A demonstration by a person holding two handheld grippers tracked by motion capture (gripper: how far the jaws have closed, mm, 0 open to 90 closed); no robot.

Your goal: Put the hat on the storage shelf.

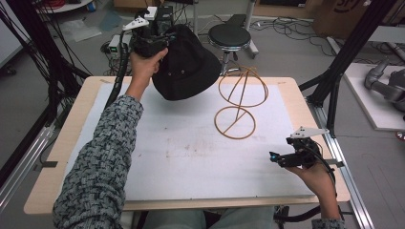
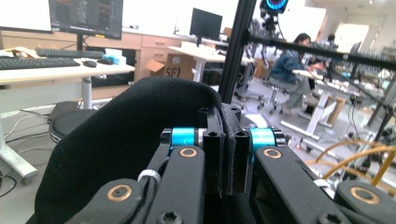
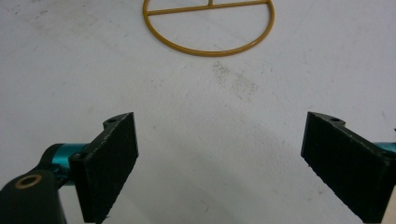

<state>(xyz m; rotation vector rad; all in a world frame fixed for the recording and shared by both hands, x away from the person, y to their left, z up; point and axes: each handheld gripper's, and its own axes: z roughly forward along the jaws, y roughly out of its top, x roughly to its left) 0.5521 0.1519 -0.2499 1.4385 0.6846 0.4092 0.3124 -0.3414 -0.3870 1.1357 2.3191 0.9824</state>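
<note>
White matting covers the wooden counter, where a yellow wire hat stand sits. Left claw pinches a black fabric bucket hat aloft beside it; right claw gapes wide over bare mat

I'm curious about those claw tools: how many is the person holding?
2. The left gripper is raised over the table's far left, its jaws shut on a black hat. The right gripper rests low near the table's right edge, jaws open.
</note>
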